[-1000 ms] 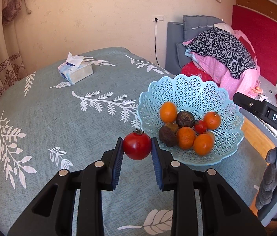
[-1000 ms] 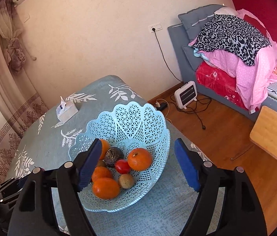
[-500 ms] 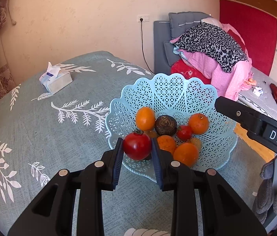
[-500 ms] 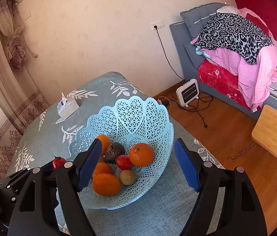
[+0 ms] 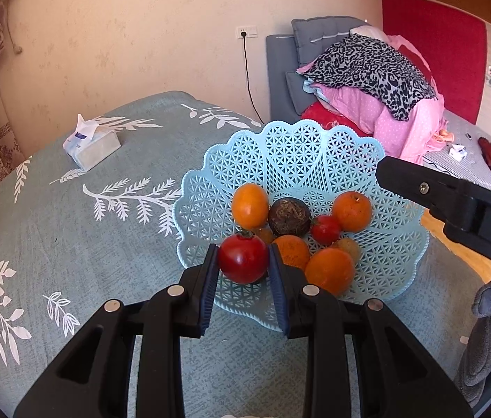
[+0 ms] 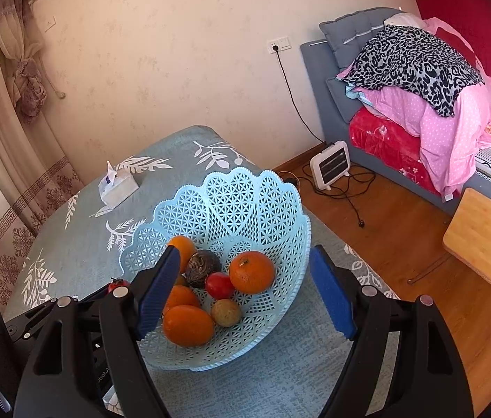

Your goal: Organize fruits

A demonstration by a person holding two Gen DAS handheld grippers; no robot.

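My left gripper (image 5: 243, 249) is shut on a red tomato (image 5: 243, 266), held just over the near rim of the light blue lattice basket (image 5: 280, 139). Inside the basket lie several oranges, a dark brown fruit (image 5: 289, 216), a small red tomato (image 5: 326, 228) and a small tan fruit. In the right wrist view my right gripper (image 6: 244, 250) stands open, its blue pads on either side of the basket (image 6: 231, 181) and above it, gripping nothing. The held tomato (image 6: 118, 283) peeks out at the lower left there.
The basket sits near the right edge of a table covered in teal cloth with white leaves (image 5: 53, 226). A tissue box (image 5: 92, 144) lies at the far left. Beyond the edge are a wooden floor, a small heater (image 6: 330, 163), a wooden stool (image 6: 485, 244) and a bed piled with bedding.
My left gripper has carried the red tomato from the cloth left of the basket to just over the basket's near rim. The right gripper has kept still and open.
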